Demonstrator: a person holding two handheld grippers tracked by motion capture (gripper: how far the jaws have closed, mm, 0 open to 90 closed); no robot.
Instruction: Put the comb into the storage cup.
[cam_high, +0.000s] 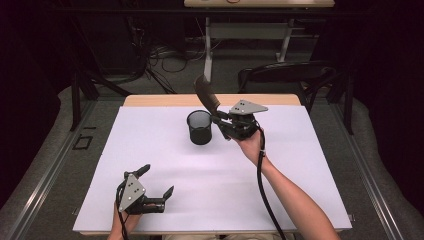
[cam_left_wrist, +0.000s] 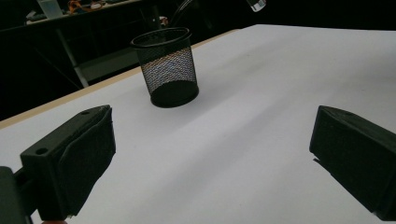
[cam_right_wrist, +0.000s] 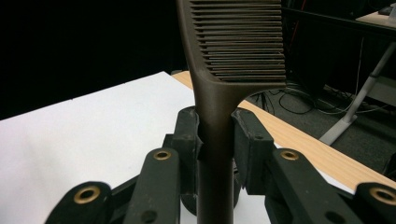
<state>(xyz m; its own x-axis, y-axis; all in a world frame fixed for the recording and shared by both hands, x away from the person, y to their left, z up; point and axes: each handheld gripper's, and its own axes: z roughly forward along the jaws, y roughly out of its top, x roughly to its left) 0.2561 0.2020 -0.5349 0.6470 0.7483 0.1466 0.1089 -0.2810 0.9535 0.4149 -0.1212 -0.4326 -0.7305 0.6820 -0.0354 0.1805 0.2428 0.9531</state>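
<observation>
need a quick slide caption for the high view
Right gripper holds a dark comb beside and above the black mesh cup on the white table; left gripper rests open near the front edge.

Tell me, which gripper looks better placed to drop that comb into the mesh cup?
Probably the right gripper: it holds the comb beside the mesh cup. The left gripper is open, far off.

comb (cam_right_wrist: 233, 51) teeth cut off at top edge, handle end hidden below claw
</observation>
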